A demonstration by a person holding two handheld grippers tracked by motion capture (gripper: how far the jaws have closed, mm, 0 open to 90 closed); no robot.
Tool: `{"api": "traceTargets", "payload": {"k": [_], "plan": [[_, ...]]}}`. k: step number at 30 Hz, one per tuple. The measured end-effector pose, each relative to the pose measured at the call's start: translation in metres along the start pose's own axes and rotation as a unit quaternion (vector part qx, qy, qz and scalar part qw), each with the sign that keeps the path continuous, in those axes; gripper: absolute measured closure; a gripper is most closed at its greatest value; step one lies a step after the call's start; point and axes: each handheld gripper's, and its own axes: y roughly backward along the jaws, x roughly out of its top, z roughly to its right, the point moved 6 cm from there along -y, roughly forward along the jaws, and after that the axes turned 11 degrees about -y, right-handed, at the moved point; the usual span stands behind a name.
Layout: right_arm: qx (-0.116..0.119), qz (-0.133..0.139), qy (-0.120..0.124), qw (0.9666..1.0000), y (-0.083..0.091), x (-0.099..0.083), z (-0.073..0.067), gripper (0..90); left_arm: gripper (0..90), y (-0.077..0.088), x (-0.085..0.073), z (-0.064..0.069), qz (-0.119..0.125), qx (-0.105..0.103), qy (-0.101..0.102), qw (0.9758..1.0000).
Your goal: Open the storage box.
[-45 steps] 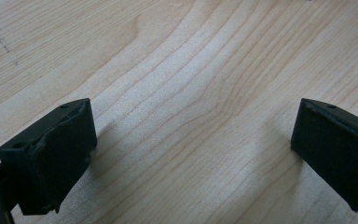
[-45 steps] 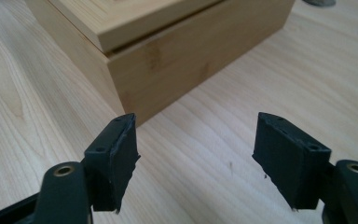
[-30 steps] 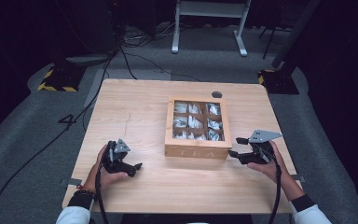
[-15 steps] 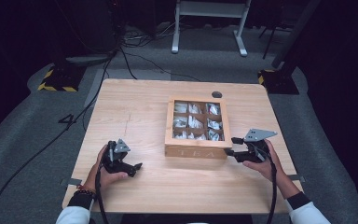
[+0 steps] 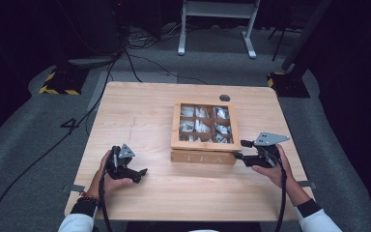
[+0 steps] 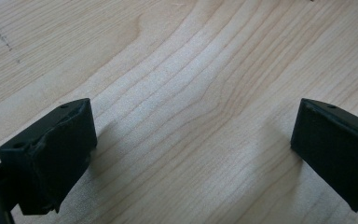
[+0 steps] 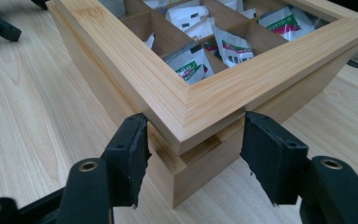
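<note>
Right gripper [image 7: 193,149]: set at the near right corner of the tea box [image 5: 204,140], at 3 o'clock on the tabletop [image 5: 140,111]. Its jaws have just been closing; in the right gripper view the pads flank the corner under the lid frame, pressed against both faces, so the corner is gripped.

Tea box: wooden, glazed lid down, sachets [image 7: 191,67] seen in nine compartments; placed slightly right of the tabletop's centre.

Left gripper [image 5: 134,175]: rested at 7 o'clock on the tabletop, well apart from the box; jaws spread wide, with bare wood between them in the left gripper view.

Cable hole [image 5: 224,97]: at 1 o'clock, beyond the box.
</note>
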Motion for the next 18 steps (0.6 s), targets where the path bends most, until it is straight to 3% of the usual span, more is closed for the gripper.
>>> {"api": "traceTargets", "payload": {"k": [12,13,15,16,17,18], "plan": [[0.003,0.027,-0.006,0.9996,0.009,0.015,0.000,40.4,2.0,0.001,0.002,0.000,-0.001,-0.004,0.003,1.0000],[0.004,0.030,-0.007,0.9995,0.009,0.016,0.000,40.3,6.1,0.002,0.003,0.001,0.004,-0.008,-0.004,1.0000],[0.003,0.032,-0.009,0.9994,0.010,0.018,0.000,40.2,27.4,0.006,0.008,0.002,0.018,-0.004,-0.020,0.9996],[0.003,0.033,-0.009,0.9994,0.011,0.019,0.000,40.1,25.1,0.007,0.011,0.002,0.021,0.003,-0.022,0.9995],[0.003,0.035,-0.008,0.9994,0.011,0.020,0.000,40.1,15.1,0.007,0.013,0.003,0.022,0.002,-0.021,0.9995],[0.003,0.036,-0.009,0.9993,0.012,0.021,0.000,40.1,13.8,0.009,0.017,0.002,0.027,-0.007,-0.021,0.9994]]}}
